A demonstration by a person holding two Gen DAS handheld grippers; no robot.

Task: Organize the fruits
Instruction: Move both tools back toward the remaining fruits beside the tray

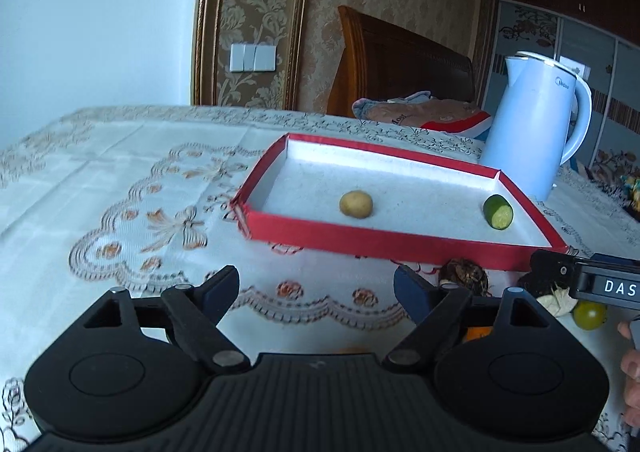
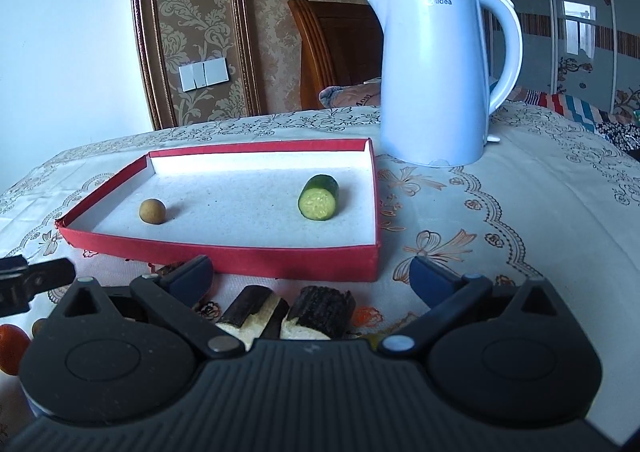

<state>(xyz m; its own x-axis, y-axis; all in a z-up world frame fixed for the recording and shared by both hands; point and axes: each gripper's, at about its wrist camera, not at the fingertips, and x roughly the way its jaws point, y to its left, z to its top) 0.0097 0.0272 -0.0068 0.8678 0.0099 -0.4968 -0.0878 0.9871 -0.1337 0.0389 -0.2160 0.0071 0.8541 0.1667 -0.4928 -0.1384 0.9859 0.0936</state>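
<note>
The left gripper (image 1: 316, 288) is hovering low over the tablecloth (image 1: 120, 172) with its jaws spread wide and nothing between them. Ahead of it a red tray (image 1: 360, 242) is lying flat, holding a small round tan fruit (image 1: 356, 204) near its middle and a cucumber piece (image 1: 498, 211) toward its right end, the two well apart. Just this side of the tray's near wall a brown knobbly thing (image 1: 464, 272) is sitting on the cloth, and further right a green tomato (image 1: 589, 315) is lying beside a pale scrap (what it is I cannot tell). The right gripper (image 2: 310, 278) is also standing open, empty, with two dark-skinned, white-fleshed chunks (image 2: 288, 312) lying on the cloth between its fingers, touching neither. A red tomato (image 2: 10, 346) is showing at the left edge of the right wrist view. A white kettle (image 2: 436, 80) is standing upright behind the tray's far right corner.
</note>
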